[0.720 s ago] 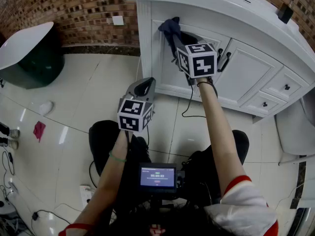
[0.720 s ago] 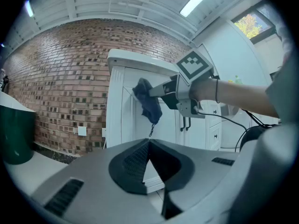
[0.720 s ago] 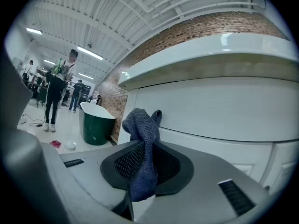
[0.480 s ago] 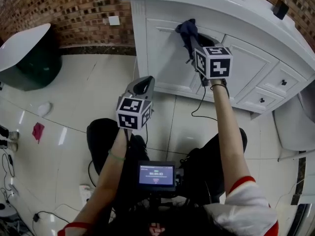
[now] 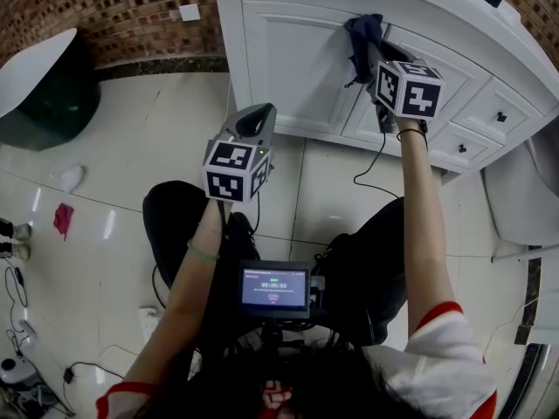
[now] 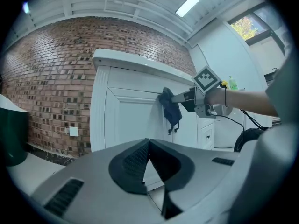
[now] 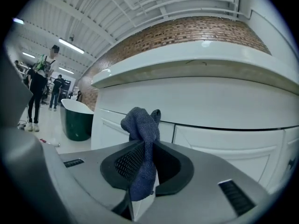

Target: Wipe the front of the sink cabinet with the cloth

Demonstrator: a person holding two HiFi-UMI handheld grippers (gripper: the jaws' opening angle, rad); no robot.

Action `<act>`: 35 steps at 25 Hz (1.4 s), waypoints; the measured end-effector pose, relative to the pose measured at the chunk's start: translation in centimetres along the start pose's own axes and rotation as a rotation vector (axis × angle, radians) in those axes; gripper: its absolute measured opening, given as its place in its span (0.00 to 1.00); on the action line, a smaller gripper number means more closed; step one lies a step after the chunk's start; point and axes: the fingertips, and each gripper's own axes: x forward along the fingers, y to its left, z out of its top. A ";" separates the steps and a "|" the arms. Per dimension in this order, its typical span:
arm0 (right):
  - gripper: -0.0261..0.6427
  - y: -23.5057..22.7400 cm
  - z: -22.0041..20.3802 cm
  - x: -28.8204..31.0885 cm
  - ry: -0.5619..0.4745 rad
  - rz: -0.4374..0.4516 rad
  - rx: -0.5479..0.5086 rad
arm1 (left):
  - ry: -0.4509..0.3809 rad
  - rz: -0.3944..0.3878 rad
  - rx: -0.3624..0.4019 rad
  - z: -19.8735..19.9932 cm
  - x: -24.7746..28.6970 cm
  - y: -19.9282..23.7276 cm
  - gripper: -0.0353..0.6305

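The dark blue cloth (image 5: pixel 362 40) is pinched in my right gripper (image 5: pixel 377 52) and pressed against the upper part of the white sink cabinet (image 5: pixel 288 55), near the seam between two door panels. In the right gripper view the cloth (image 7: pixel 142 146) stands bunched up between the shut jaws, with the cabinet front (image 7: pixel 210 106) close behind. My left gripper (image 5: pixel 253 127) hangs lower, apart from the cabinet, jaws shut and empty. From the left gripper view, the cloth (image 6: pixel 169 110) and the right gripper (image 6: pixel 174 98) show against the cabinet door (image 6: pixel 131 120).
A dark green bathtub (image 5: pixel 39 94) with a white rim stands at the left by the brick wall (image 5: pixel 105 11). Small drawers (image 5: pixel 498 116) sit at the cabinet's right. A pink scrap (image 5: pixel 63 219) lies on the tiled floor. People stand in the distance (image 7: pixel 37 97).
My right gripper has carried the cloth to the right along the upper cabinet front. The left gripper has stayed about where it was.
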 end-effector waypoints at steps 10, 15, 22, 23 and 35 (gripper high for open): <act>0.13 11.1 -0.4 3.6 0.020 0.188 -0.054 | 0.013 0.006 -0.002 -0.7 -0.9 0.1 0.08; 0.13 17.4 -1.2 6.3 0.054 0.273 -0.068 | 0.029 0.018 -0.009 -1.5 -2.0 1.3 0.08; 0.13 22.8 -1.8 9.3 0.084 0.344 -0.079 | 0.039 0.049 -0.030 -2.5 -3.0 3.4 0.08; 0.13 22.8 -1.9 9.5 0.086 0.339 -0.076 | 0.040 0.050 -0.031 -2.6 -3.0 3.5 0.08; 0.13 13.1 -4.0 6.7 0.111 0.167 -0.063 | 0.036 0.045 -0.038 -2.9 -2.7 2.8 0.08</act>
